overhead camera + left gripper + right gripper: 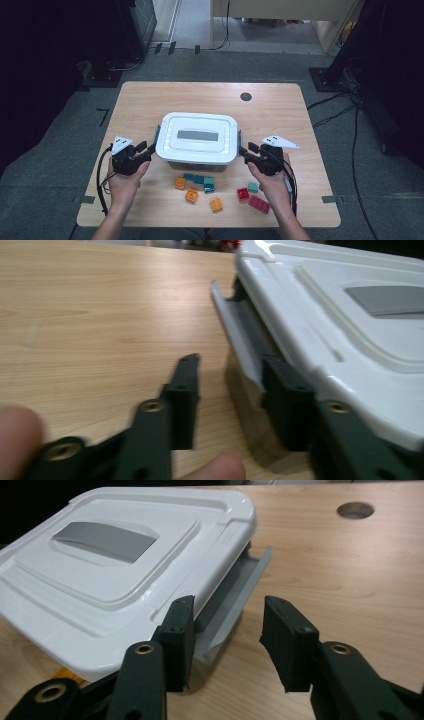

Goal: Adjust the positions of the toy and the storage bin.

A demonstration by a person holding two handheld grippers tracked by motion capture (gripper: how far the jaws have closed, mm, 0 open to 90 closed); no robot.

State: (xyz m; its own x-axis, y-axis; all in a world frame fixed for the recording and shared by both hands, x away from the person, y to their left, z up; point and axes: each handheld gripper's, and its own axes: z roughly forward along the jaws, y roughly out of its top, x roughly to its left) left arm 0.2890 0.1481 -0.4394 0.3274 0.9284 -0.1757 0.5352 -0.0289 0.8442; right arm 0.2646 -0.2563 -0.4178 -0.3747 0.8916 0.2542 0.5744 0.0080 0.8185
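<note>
A white lidded box [197, 137] with a grey handle inset stands in the middle of the wooden table [145, 102]. My left gripper [145, 149] is open at the box's left end. In the left gripper view [235, 400] its jaws straddle the grey side latch [240, 340], the right jaw tucked under the lid's rim [320, 325]. My right gripper [247, 150] is open at the box's right end. Its jaws [230, 640] stand either side of the other grey latch [235, 600], which hangs out below the lid [115, 580].
Loose bricks lie in front of the box: orange ones [191, 195], teal ones [209, 185] and red ones [259, 204]. A round cable hole [245, 96] sits at the table's far side. Cables and stands are on the floor around the table.
</note>
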